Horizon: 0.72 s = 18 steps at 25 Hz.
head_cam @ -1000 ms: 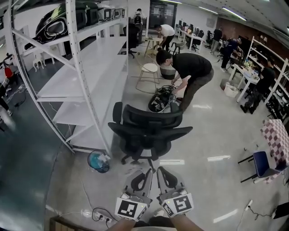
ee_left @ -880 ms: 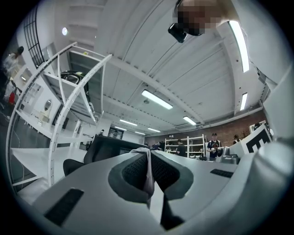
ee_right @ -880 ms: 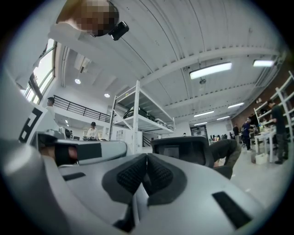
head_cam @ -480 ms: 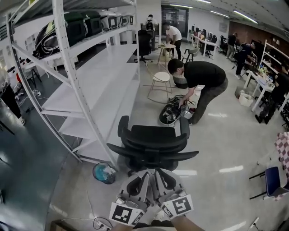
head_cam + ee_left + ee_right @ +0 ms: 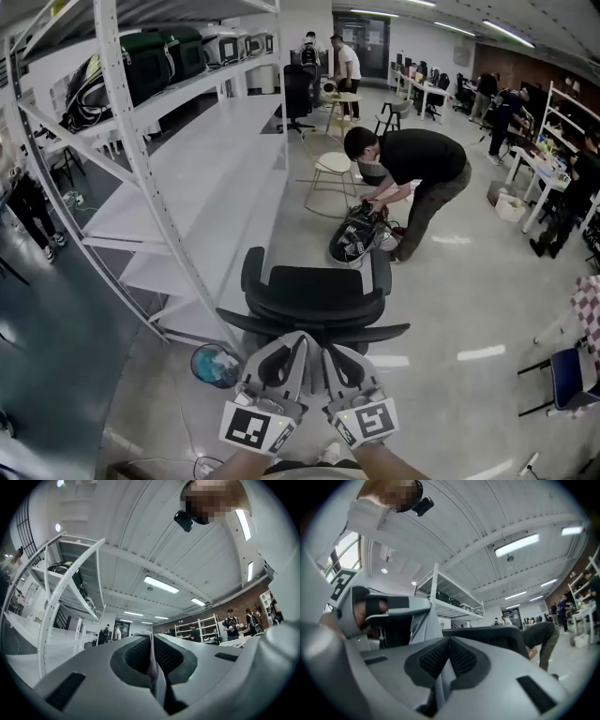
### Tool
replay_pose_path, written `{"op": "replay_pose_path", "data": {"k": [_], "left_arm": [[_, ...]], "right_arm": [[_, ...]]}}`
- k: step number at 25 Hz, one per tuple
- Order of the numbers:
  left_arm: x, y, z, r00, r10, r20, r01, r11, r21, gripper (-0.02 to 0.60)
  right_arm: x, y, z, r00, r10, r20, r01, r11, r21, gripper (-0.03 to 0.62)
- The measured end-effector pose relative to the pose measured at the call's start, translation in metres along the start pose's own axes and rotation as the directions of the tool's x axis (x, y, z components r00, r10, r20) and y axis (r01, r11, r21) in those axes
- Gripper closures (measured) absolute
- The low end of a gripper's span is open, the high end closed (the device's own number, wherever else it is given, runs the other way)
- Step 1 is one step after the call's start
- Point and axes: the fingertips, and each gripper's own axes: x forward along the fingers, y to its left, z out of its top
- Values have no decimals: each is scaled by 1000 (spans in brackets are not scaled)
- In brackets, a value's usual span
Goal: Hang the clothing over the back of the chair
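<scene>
A black office chair [image 5: 314,295] stands just ahead of me with its backrest toward me. My two grippers are held side by side right behind that backrest. The left gripper [image 5: 300,339] is shut on a strip of pale grey clothing [image 5: 153,663]. The right gripper [image 5: 327,352] is also shut, with grey fabric [image 5: 440,686] pinched between its pads. In the right gripper view the clothing [image 5: 425,620] hangs down from the left gripper, and the chair's backrest [image 5: 487,637] rises just beyond the jaws. From the head view the garment is mostly hidden under the grippers.
White metal shelving [image 5: 187,169] runs along the left. A teal bucket [image 5: 214,364] sits on the floor left of the chair. Beyond the chair a person [image 5: 412,164] bends over a dark bag [image 5: 354,236], near a round stool [image 5: 330,169]. A blue chair [image 5: 572,380] is at the right.
Both grippers have moved forward and up toward the chair's backrest, still side by side and shut. The chair now sits closer and lower in the head view.
</scene>
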Motion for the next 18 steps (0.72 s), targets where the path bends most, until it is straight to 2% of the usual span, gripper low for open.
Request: {"op": "replay_pose_path", "data": {"k": [3,10,18], "left_arm": [[21,10,25,999,-28,30,27,999,36,568],[78,38,67,997,-39,72,33,995,93,568],[136,59,62,998,-56,2,55,985,164,568]], "right_arm": [[6,-5,5,999,-35,-6,34,999,-8,579],[17,0,19,998,-56,14,56,998,-9,579],[19,5,4,996,-69,-51,68,997,-23,579]]}}
